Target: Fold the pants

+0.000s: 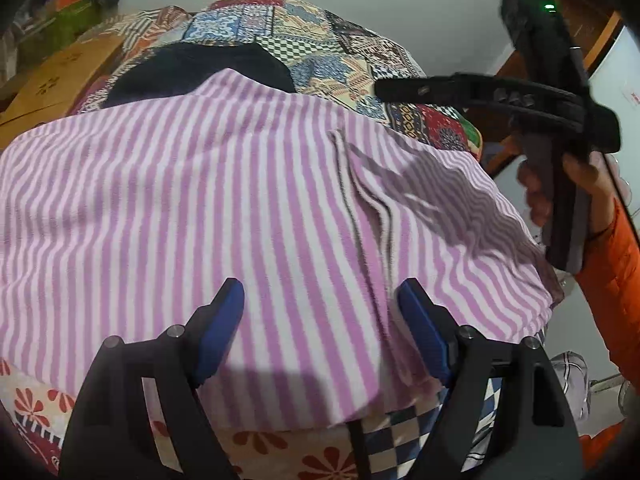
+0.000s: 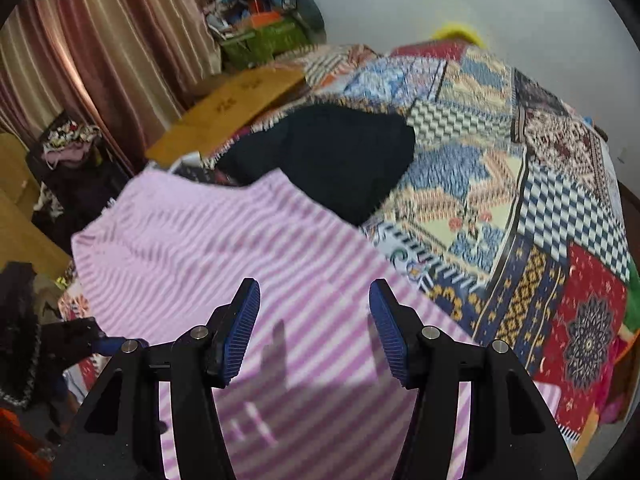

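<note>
Pants (image 1: 240,184), pink-and-white striped, lie spread flat on the bed, over a patchwork bedspread (image 1: 320,40). One fold or seam ridge runs down the cloth right of centre in the left wrist view. Dark garment (image 2: 332,152) lies just beyond the far edge of the pants, partly tucked under it. Left gripper (image 1: 320,300) hangs over the near edge of the pants, jaws wide apart, nothing between the blue pads (image 1: 424,332). Right gripper (image 2: 314,300) is over the striped cloth too, jaws apart, nothing clamped; view blurred. Left wrist view shows the right gripper's black body held by a hand (image 1: 536,196) with an orange sleeve (image 1: 616,256). Cardboard box (image 2: 224,108) sits beside the bed, striped curtain (image 2: 100,40) behind.
</note>
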Demonstrator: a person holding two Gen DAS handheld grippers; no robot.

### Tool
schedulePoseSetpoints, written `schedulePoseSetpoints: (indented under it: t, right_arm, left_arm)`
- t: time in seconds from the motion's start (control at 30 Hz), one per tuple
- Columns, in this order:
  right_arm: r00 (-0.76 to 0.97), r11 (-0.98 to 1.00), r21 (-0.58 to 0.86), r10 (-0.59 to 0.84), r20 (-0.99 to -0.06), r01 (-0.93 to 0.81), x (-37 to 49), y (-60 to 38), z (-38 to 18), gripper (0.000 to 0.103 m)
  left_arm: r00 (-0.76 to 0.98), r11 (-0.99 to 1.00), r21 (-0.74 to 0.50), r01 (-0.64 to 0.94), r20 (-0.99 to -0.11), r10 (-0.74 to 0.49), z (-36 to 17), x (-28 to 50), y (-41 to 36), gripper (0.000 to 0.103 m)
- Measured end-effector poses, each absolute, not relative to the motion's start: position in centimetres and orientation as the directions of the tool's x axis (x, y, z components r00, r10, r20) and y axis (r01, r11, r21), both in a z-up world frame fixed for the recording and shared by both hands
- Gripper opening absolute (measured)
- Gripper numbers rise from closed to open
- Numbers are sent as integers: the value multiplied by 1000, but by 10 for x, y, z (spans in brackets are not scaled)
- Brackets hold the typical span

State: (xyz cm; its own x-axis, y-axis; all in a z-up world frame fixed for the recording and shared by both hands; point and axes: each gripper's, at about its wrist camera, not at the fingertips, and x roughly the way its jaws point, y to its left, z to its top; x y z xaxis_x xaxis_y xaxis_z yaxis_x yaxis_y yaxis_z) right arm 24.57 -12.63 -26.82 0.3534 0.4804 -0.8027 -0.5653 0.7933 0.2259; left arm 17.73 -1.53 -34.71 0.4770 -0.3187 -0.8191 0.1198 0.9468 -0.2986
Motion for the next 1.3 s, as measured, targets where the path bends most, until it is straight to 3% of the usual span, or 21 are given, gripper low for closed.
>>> schedulePoseSetpoints:
  t: [0.33,0.73,0.97,1.3]
  right_arm:
    - [413,837,150,406,-815,-525,222,-154,-248,53]
    - [416,785,175,487,-768,-595,195,-100,-233,54]
    - [387,737,138,494,-779,-662,184,-53,-244,56]
    - [348,732,151,482,-804,-665,177,-32,-266,56]
  left_arm:
    - [568,969,-248,-16,-799,-195,-326,164,40,80]
    - [573,922,-158,-354,-815,80,-319,132,182,80]
    - [539,841,-344,-417,-839,-76,-358,111,227,80]
    - [581,816,-436,-379,-798,-157,-369,139,240,81]
